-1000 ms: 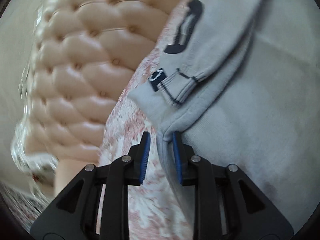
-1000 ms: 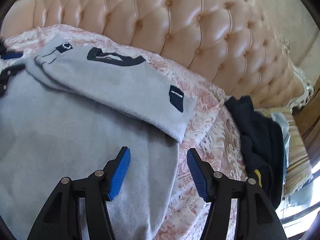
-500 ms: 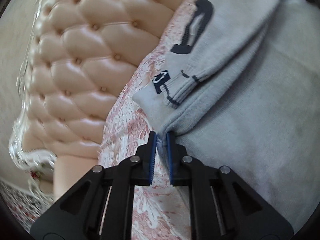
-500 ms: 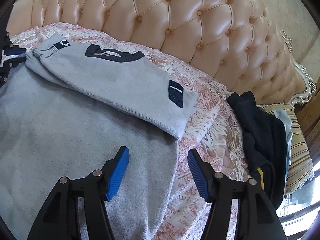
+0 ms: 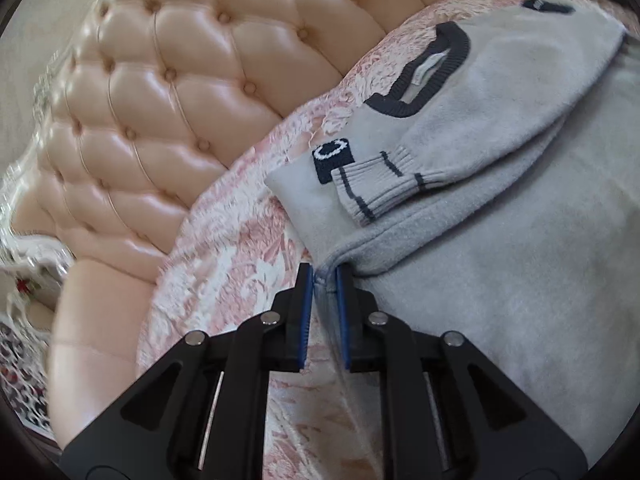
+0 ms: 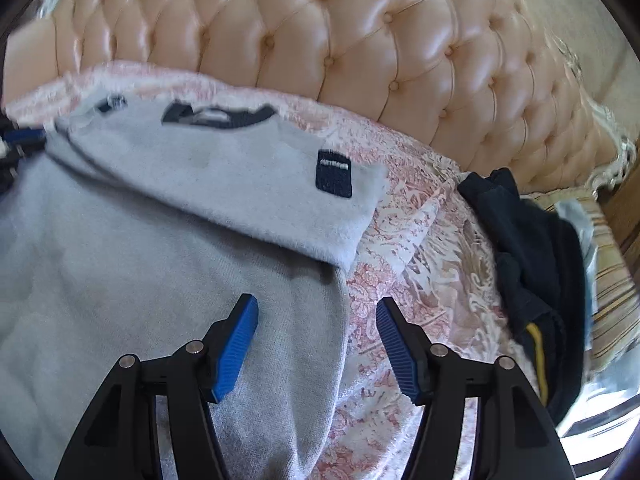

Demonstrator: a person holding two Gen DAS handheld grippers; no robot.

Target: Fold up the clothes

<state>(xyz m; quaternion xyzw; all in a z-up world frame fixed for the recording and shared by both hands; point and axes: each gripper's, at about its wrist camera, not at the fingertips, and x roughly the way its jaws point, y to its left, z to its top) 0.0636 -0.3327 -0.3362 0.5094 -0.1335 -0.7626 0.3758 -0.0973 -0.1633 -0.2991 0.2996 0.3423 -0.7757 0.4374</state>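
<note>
Since a second ago, the left gripper [image 5: 323, 276] has been closing in on the grey sweater's [image 5: 500, 280] side edge and tilting; its jaws are now easing apart slightly while pinching that fold. Jaws of the right gripper [image 6: 316, 312] are hovering spread above the opposite edge, gripping nothing. Lying flat on the pink bedspread [image 6: 400, 240], the sweater is looking soft, light and floppy, best taken at its edges. Dark clothes [image 6: 528, 248] are piling beside it, near the tufted headboard [image 5: 180, 100].

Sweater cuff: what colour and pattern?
The sweater cuff is light grey ribbed knit with thin dark navy stripes; it shows best in the left wrist view.
</note>
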